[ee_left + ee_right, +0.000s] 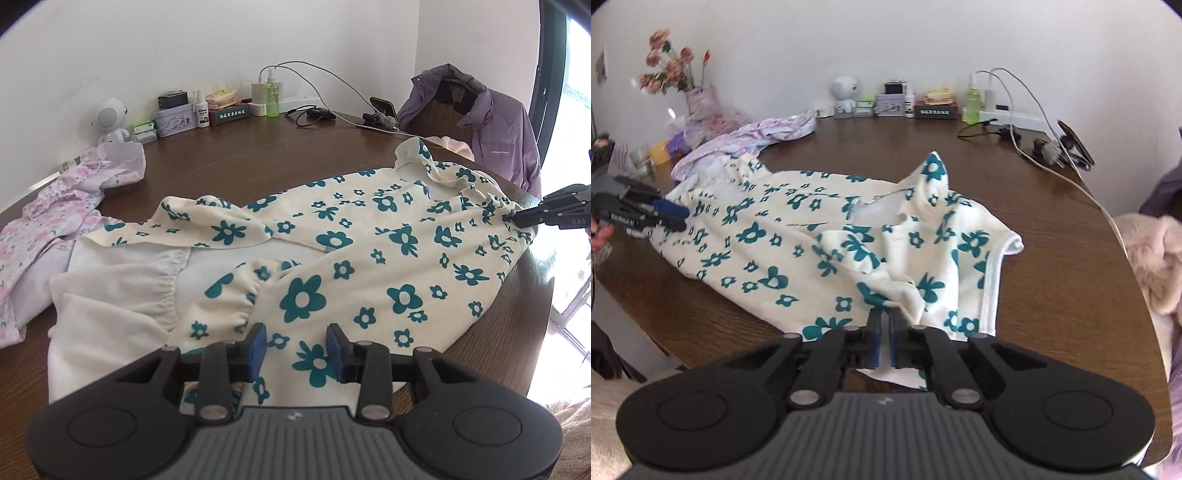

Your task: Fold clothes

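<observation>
Left gripper (295, 343): jaws partly apart, blue pads (257, 345) on either side of a strip of printed cloth at the near hem. Pads stand clear of the fabric; nothing pinched. In the right wrist view the same gripper (677, 218) sits at the far left edge of the garment, a bit of the person's hand (600, 236) behind it.

Right gripper (885, 325): jaws closed tight, pinching a fold of the cream garment's edge between the blue pads. From the left wrist view this gripper (517, 220) comes in from the right and bites the cloth at its far right edge.

Cream garment (369, 258) with teal flower print: one piece, spread across the brown wooden table (240, 162), rumpled rather than flat. A collar or corner stands up at the far side. Plain white inside shows where the near-left part is turned over, with a gathered elastic cuff. Right edge hangs near the table rim.

Count on the table: one pink floral garment (48, 221) heaped at the left, touching the cream one; one white round-headed figure (110, 122); one green bottle (273, 98); one phone on a stand (382, 110); white cables trailing across the back. One purple jacket (491, 122) hangs over a chair beyond the table. One vase of pink flowers (670, 62) at the far left corner.
</observation>
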`<state>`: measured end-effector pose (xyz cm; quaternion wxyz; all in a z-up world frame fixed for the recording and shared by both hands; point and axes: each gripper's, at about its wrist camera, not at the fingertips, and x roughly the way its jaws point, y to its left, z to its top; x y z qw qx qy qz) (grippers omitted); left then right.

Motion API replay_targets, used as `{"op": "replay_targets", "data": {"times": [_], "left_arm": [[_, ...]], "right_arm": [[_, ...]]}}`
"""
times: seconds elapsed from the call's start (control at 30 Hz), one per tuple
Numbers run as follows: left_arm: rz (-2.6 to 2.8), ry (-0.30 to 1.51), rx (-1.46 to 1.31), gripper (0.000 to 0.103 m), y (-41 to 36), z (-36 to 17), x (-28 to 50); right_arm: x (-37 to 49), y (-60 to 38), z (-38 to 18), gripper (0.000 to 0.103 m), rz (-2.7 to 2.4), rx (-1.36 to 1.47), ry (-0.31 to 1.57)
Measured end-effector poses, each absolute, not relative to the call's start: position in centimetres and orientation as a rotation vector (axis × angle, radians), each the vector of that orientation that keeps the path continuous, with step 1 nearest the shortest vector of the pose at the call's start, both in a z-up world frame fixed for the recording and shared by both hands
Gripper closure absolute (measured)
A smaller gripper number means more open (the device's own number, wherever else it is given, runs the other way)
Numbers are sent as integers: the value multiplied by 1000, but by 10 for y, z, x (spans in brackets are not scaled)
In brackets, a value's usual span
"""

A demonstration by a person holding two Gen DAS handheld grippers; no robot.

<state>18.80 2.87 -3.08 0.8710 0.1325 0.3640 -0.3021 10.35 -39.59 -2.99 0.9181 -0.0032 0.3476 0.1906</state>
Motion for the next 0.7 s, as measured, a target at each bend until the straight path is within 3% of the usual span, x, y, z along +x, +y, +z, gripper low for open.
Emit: {"op": "replay_targets", "data": {"times": [0.17, 0.3, 0.47, 0.57, 0.6, 0.7], "left_arm": [[-615, 763, 260, 70, 38, -18, 179], [-582, 728, 262, 63, 53, -4, 169], [-493, 749, 218, 63, 86, -3, 171], [-460, 792, 167, 67, 105, -14, 176], [-455, 807, 163, 74, 110, -18, 178], [-456, 813, 139, 74, 118, -23, 179]], "right_arm": [[106, -386, -21, 100, 416, 38, 705], [105, -350, -4, 99, 497, -6, 658], [120, -299, -14, 87, 552, -63, 661], [127, -276, -29, 87, 599, -28, 685], [124, -269, -31, 87, 596, -63, 676], [114, -257, -34, 86, 579, -178, 646]]}}
